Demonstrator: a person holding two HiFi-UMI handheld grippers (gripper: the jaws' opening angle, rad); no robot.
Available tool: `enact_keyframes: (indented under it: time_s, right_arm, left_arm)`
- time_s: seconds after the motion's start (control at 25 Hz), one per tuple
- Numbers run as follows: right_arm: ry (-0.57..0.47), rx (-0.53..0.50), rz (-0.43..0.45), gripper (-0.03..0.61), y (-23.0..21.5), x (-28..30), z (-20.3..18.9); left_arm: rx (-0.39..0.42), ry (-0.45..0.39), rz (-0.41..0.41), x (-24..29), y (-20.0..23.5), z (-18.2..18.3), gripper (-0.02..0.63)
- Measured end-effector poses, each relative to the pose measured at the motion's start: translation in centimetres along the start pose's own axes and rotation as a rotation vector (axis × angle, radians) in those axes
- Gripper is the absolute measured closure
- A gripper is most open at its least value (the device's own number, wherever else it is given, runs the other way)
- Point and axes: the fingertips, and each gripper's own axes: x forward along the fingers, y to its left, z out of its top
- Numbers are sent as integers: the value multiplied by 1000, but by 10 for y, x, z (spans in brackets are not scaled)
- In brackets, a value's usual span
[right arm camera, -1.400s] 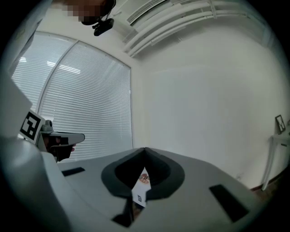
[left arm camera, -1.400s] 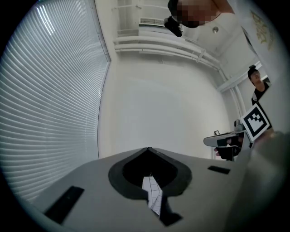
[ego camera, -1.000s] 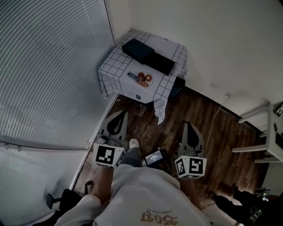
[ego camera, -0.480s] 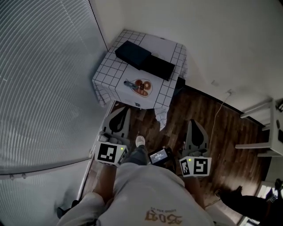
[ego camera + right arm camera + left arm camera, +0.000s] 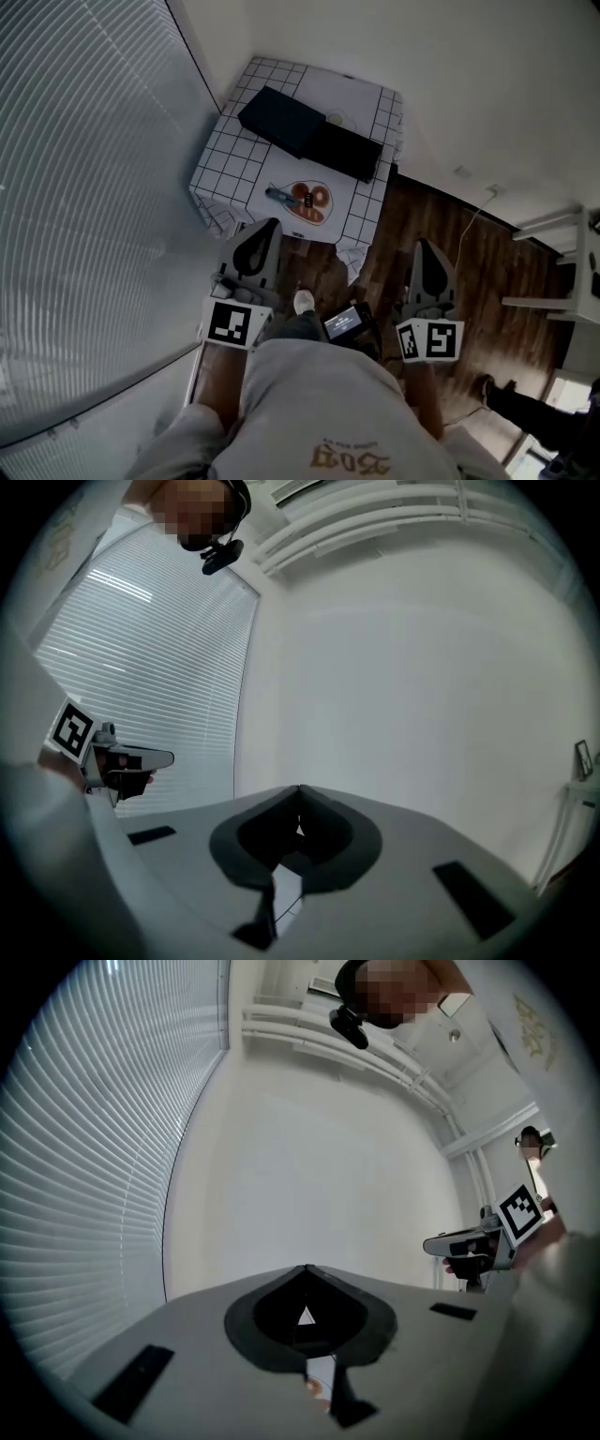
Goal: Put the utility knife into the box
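Observation:
A small table with a checked cloth [image 5: 234, 159] stands in the room corner, ahead of me in the head view. On it lies a dark utility knife [image 5: 278, 196] beside a plate [image 5: 309, 201] of round reddish items. Behind them sit a black box [image 5: 280, 120] and a second flat black piece [image 5: 348, 151]. My left gripper [image 5: 269, 225] is held over the floor just short of the table's near edge, shut and empty. My right gripper [image 5: 422, 246] is farther right over the wooden floor, also shut and empty. Both gripper views show closed jaws, left [image 5: 306, 1269] and right [image 5: 299, 789], pointing at a bare white wall.
Slatted blinds [image 5: 84, 187] fill the left side. White furniture [image 5: 562, 281] stands at the right, and a white cable [image 5: 469, 230] runs across the floor. A small lit screen [image 5: 345, 322] hangs at my waist. Another person's shoe [image 5: 489, 388] is at the lower right.
The table has come nearer in the head view, and both grippers now sit closer to its near edge. Both stay shut and empty.

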Motion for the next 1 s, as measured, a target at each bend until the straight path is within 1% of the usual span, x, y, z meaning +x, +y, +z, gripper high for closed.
enact_keyframes:
  time_s: [0.12, 0.2, 0.52, 0.76, 0.88, 1.0]
  right_arm:
    - [19, -25, -21, 571, -2, 17, -4]
    - [38, -19, -23, 571, -5, 25, -8]
    - [67, -7, 4, 571, -17, 65, -19]
    - [82, 12, 52, 571, -37, 113, -21]
    - [85, 13, 78, 571, -46, 136, -26]
    - [94, 17, 108, 571, -55, 156, -32]
  left_arm:
    - [11, 6, 14, 12, 21, -2, 605]
    - [2, 21, 24, 20, 28, -3, 606]
    - [39, 46, 1, 57, 37, -14, 606]
    - [30, 59, 30, 106, 50, -9, 605]
    - [54, 82, 47, 129, 59, -16, 605]
    - [48, 97, 75, 147, 67, -20, 606]
